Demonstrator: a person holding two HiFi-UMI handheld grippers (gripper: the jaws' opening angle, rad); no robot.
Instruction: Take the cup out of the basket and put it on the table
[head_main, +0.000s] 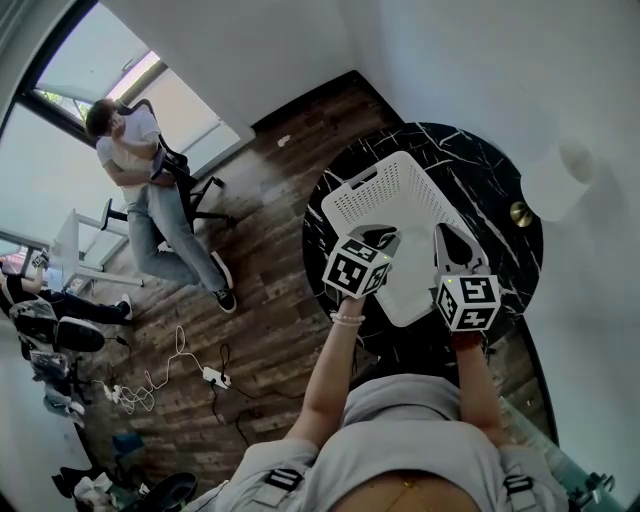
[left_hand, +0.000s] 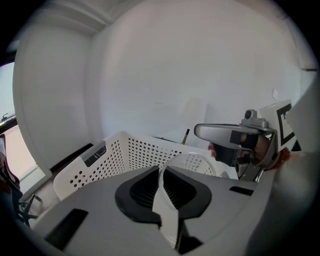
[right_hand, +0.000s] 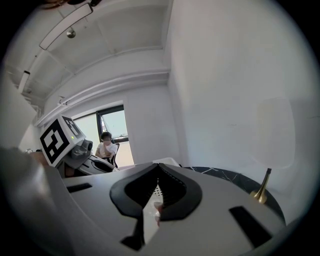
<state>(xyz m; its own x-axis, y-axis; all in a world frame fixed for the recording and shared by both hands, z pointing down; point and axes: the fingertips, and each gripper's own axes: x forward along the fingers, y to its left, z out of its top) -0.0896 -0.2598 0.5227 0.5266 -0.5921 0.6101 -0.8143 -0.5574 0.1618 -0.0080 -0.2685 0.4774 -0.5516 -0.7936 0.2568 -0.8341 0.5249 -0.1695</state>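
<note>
A white perforated basket (head_main: 385, 195) stands on the round black marble table (head_main: 480, 165). My left gripper (head_main: 383, 238) hovers over the basket's near half. In the left gripper view it (left_hand: 161, 182) is shut on the thin wall of a clear plastic cup (left_hand: 192, 164), whose round rim shows in front of the basket's far wall (left_hand: 112, 155). The cup's base is hidden, so I cannot tell whether it rests in the basket. My right gripper (head_main: 447, 240) hangs just right of the left one over the basket; its jaws (right_hand: 157, 192) stand together with nothing held.
A brass lamp stem (head_main: 520, 212) with a white shade (head_main: 558, 178) stands at the table's right edge, close to the wall. A person (head_main: 140, 170) sits on a chair far left. Cables (head_main: 170, 375) lie on the wooden floor.
</note>
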